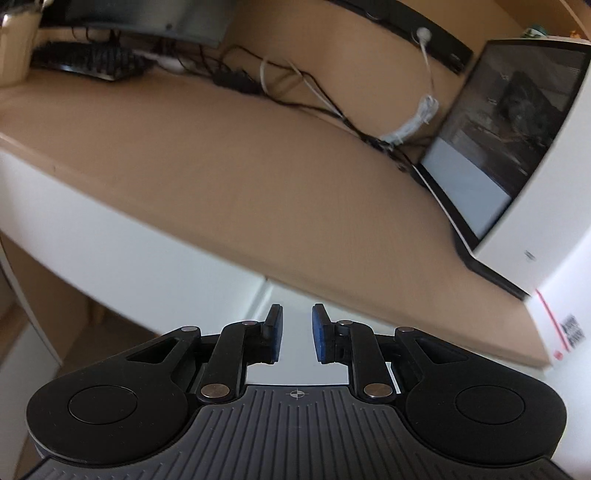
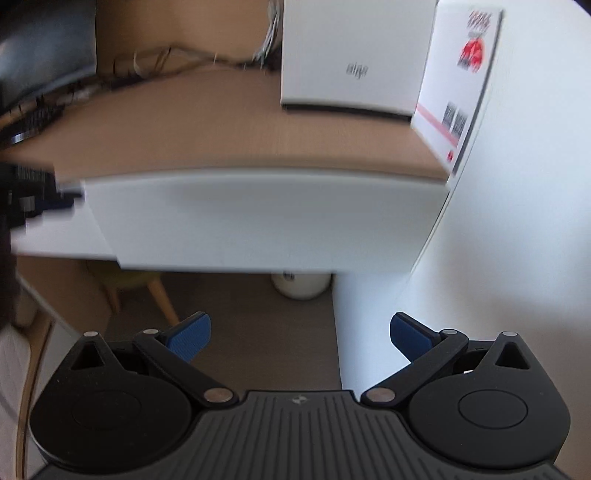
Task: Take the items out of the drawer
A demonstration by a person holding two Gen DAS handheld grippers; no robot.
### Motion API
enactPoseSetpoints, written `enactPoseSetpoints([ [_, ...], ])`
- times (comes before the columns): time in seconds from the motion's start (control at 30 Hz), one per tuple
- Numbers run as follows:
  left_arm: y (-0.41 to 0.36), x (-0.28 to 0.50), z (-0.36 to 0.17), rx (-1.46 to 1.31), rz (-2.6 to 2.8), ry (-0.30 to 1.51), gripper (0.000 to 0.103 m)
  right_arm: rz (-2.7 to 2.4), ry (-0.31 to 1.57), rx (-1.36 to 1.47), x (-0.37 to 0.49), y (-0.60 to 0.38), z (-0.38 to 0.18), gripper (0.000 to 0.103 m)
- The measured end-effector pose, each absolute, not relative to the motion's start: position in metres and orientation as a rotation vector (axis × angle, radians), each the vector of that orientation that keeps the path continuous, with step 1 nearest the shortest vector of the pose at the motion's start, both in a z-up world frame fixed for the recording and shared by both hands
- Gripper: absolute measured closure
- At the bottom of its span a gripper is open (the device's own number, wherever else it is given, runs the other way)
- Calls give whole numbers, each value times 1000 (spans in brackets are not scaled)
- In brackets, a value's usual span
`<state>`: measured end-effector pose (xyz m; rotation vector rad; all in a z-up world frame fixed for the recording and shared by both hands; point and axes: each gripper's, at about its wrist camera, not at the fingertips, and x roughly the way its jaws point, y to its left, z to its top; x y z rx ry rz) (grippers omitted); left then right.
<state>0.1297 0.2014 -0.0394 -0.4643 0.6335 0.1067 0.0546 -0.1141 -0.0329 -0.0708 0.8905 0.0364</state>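
Observation:
The white drawer front sits under the tan desk top and stands a little forward of the white panel to its left. Its inside is hidden. My right gripper hangs below and in front of it, wide open and empty, over the floor. My left gripper points at the white desk front, near the vertical seam. Its blue pads stand a narrow gap apart with nothing between them. A dark blurred shape at the drawer's left edge looks like the left gripper.
On the desk stand a white box with red print, a white device with a laptop screen, tangled cables, a black keyboard and a monitor. Below are a white bin and a wooden chair leg.

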Motion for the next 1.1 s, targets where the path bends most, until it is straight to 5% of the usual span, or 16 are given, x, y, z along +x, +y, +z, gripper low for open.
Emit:
enactPoseSetpoints([
  [0.6, 215, 160, -52, -451, 123, 688, 83, 162, 890, -64, 151, -120, -26, 0],
  [0.77, 208, 166, -54, -436, 81, 721, 63, 160, 904, -54, 152, -122, -28, 0],
  [1.1, 205, 163, -55, -415, 45, 739, 59, 97, 922, -3, 145, -145, -34, 0],
])
